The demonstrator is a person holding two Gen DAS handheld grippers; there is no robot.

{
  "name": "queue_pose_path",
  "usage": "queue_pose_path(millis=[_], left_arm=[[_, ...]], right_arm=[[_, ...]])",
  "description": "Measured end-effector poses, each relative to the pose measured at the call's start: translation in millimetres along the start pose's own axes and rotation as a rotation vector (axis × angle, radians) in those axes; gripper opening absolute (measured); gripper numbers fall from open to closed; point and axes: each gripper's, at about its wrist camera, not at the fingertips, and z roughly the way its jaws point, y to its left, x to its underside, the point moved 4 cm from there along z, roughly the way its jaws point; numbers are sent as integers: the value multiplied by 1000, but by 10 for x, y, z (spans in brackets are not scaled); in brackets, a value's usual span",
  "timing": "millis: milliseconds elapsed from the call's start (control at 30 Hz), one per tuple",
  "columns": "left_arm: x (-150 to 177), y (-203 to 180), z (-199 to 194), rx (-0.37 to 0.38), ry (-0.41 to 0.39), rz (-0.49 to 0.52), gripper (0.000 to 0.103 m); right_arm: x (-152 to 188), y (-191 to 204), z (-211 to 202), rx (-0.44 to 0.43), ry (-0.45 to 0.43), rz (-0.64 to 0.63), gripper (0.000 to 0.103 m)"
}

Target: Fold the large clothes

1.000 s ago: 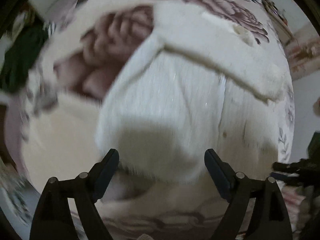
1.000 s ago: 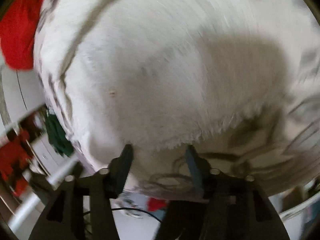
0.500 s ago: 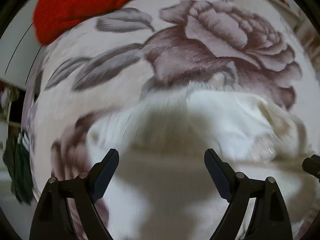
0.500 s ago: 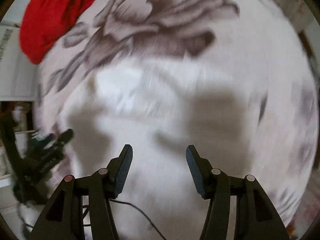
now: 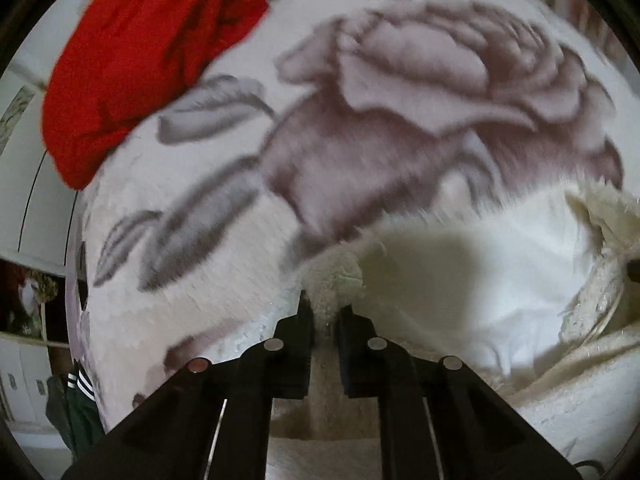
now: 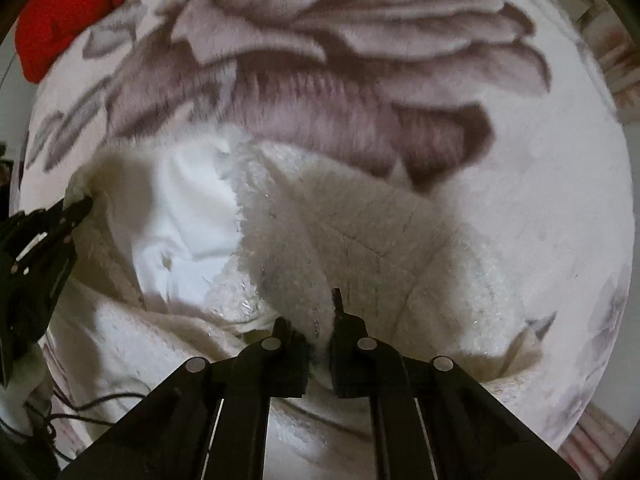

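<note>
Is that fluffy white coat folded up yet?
No. The white coat lies open, its smooth lining showing, each gripper pinching an edge.

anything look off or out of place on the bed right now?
Nothing damaged or spilled. The fluffy white garment is rumpled, its smooth lining turned outward, but both the left gripper and right gripper are pinching its edge. The red garment is bunched at the far corner of the floral blanket.

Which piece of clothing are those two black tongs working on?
Start at the rose-print blanket covering the surface. On its near side lies a fluffy cream garment, pinched by both the left tongs and right tongs. The red garment lies apart, untouched.
</note>
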Motion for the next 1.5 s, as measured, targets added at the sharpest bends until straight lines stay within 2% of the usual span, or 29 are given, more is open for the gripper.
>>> queue_pose_path(millis=[133,333,433,500,567,600,633,667,700,733,767,833,933,967,1033,1067,1133,1200,1233,1267,1300,1333,1367,1433,1500], left_arm=[[-192,164,98,30,20,-80,8],[-343,122,267,29,49,-101,8],[-373,86,436,34,97,-110,8],[-342,50,428,13,117,-104,12],[-284,10,266,11,99,-97,15],[-229,-1,148,38,83,-106,17],[-163,1,21,59,62,-119,24],[-106,4,-83,87,48,-134,34],[-29,5,-216,134,28,-157,41],[75,9,-363,181,7,-179,65],[177,1,-484,215,-2,-192,94],[400,-16,-708,242,-18,-218,95],[889,-109,-968,242,-3,-251,96],[1047,-144,-1007,232,9,-253,96],[1444,-249,-1078,203,51,-256,96],[1732,-307,-1105,187,88,-266,96],[2114,-354,-1109,169,135,-275,96],[2580,-464,-1042,122,195,-263,96],[2798,-526,-968,97,234,-246,96],[2994,-575,-881,75,271,-235,96],[3115,-591,-817,67,297,-231,96],[3247,-624,-746,67,312,-229,96],[3282,-633,-742,74,270,-228,99],[3270,-647,-741,61,222,-208,103],[3244,-658,-698,71,207,-206,103]], right_arm=[[-151,-95,-183,-10,-48,37,7],[-278,-88,-221,9,-59,93,7],[-337,-97,-162,34,-71,107,7],[-408,-29,3,30,-38,92,7],[-396,-51,99,-33,32,101,9],[-367,-89,69,-74,61,107,13],[-300,-130,-27,-127,76,101,27],[-239,-165,-112,-162,73,100,49],[-101,-248,-286,-201,55,101,59],[84,-352,-468,-217,33,97,69],[284,-458,-615,-221,16,96,69],[679,-666,-792,-221,10,117,69],[1528,-1073,-874,-245,60,234,69],[1727,-1154,-835,-257,81,268,69],[2345,-1366,-680,-275,161,356,69],[2611,-1429,-588,-284,190,392,69],[2997,-1481,-365,-294,253,454,69],[3427,-1470,-118,-287,316,462,69],[3544,-1473,-59,-269,323,461,61],[3696,-1498,1,-241,324,464,24],[3844,-1560,61,-200,319,467,13],[3938,-1647,75,-197,291,501,12],[3993,-1702,80,-193,287,518,11],[3985,-1698,62,-172,301,477,11],[3848,-1654,-27,-183,333,424,12]])
